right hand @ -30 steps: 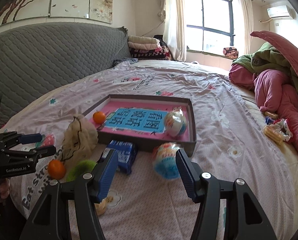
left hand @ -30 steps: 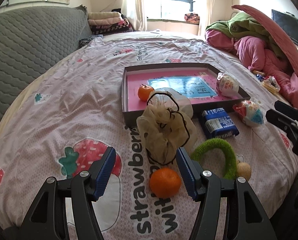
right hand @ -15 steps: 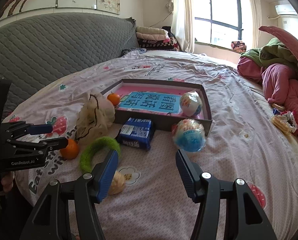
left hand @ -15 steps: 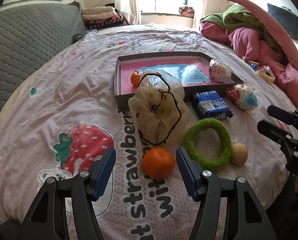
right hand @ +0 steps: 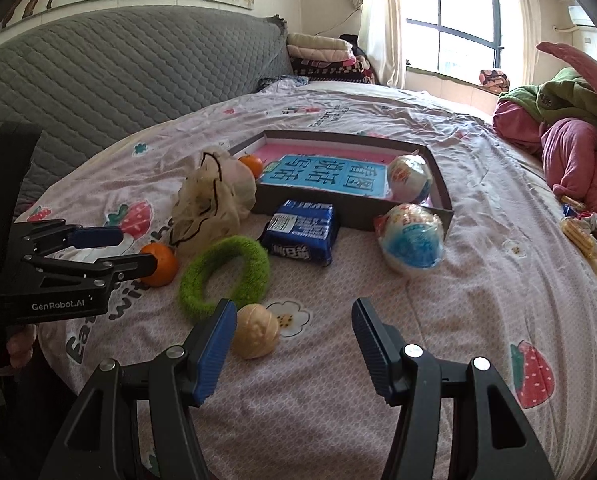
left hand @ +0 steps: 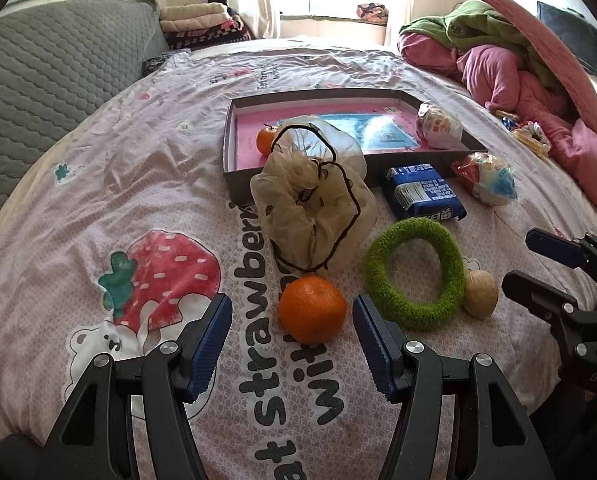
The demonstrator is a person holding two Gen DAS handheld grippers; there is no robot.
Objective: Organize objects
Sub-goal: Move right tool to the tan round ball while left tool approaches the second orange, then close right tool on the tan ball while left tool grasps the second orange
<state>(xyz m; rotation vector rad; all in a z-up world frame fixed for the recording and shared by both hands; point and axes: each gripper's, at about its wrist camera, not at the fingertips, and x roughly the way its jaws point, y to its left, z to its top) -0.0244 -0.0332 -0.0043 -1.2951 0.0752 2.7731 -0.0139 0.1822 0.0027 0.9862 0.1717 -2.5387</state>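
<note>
Through the left wrist I see my left gripper (left hand: 292, 342) wide open and holding nothing, an orange (left hand: 312, 309) lying on the bed (left hand: 98, 200) just ahead between its fingers, with the mesh bag (left hand: 312, 208), green ring (left hand: 414, 272) and walnut (left hand: 480, 294) nearby and the tray (left hand: 298, 176) behind them toward the bed's middle. Through the right wrist my right gripper (right hand: 292, 344) is open and empty near the bed's near edge, the walnut (right hand: 256, 336) just beside its left finger, while the blue packet (right hand: 302, 232) and a wrapped egg (right hand: 412, 240) lie in front of the tray (right hand: 442, 196), which holds a second egg (right hand: 408, 178) and a small orange (right hand: 252, 164).
</note>
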